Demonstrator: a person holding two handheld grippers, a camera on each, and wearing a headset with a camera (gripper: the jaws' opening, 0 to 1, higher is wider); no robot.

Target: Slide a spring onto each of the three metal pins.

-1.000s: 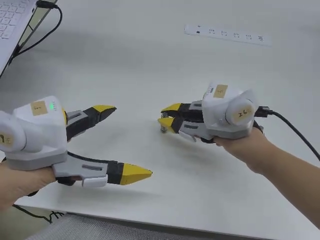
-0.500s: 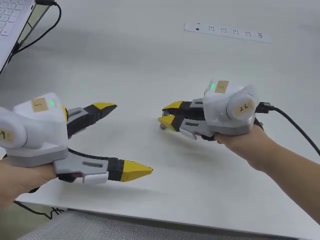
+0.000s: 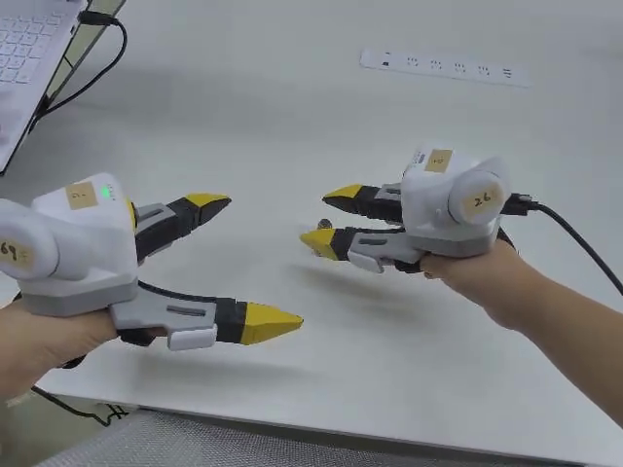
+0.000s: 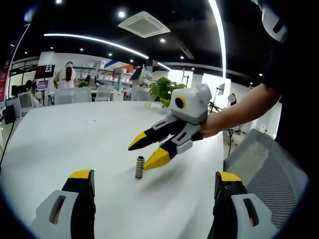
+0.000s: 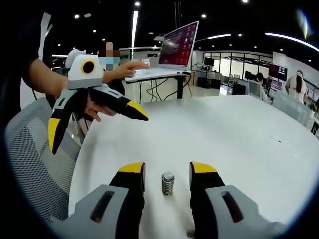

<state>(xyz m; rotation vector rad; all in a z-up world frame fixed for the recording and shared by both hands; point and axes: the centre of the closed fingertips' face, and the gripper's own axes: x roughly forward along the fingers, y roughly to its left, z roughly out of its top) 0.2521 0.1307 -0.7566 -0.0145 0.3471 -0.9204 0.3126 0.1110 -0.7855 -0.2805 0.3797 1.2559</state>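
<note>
The spring (image 5: pixel 168 183) stands upright on the desk (image 3: pixel 292 117) between the spread jaws of the right claw (image 3: pixel 324 218), touching neither. The left claw (image 3: pixel 255 260) gapes wide and empty nearby. A good pinch would close squarely and gently on the coils, without tipping it.

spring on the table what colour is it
Silvery grey metal, with pale coils. The spring shows best in the right gripper view.
</note>
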